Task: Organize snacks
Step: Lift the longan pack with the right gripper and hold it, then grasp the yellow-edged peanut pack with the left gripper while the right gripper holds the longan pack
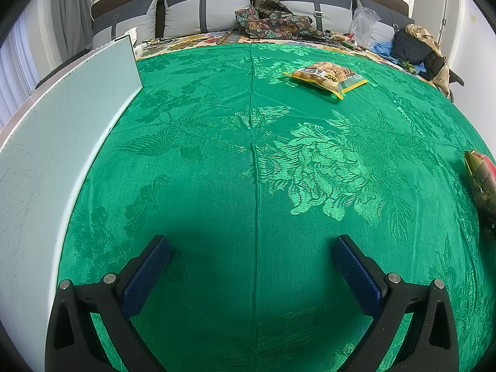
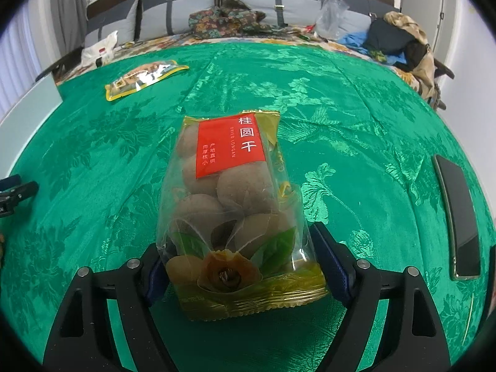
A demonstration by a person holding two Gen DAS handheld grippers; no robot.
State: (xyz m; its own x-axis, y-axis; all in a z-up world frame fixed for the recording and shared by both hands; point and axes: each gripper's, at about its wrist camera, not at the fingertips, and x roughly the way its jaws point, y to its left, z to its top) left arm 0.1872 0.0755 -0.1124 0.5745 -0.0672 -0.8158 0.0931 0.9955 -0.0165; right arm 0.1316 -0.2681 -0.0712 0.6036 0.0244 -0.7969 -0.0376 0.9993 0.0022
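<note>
My right gripper point(image 2: 237, 254) is shut on a clear bag of dried longan point(image 2: 229, 198) with a red label, gripping its near end, above the green tablecloth point(image 2: 356, 117). The bag's tip also shows at the right edge of the left wrist view point(image 1: 479, 173). A second snack bag with yellow edges point(image 1: 325, 76) lies flat far on the cloth; it also shows in the right wrist view point(image 2: 144, 77). My left gripper point(image 1: 251, 248) is open and empty, low over the cloth. Its tip shows at the left edge of the right wrist view point(image 2: 15, 192).
A pale grey-green board point(image 1: 62, 130) stands along the cloth's left side. A black phone point(image 2: 458, 217) lies on the cloth at right. Behind the cloth are grey cushions point(image 1: 207, 9), patterned fabric point(image 1: 272, 21), a plastic bag point(image 1: 364, 21) and piled clothes point(image 1: 415, 46).
</note>
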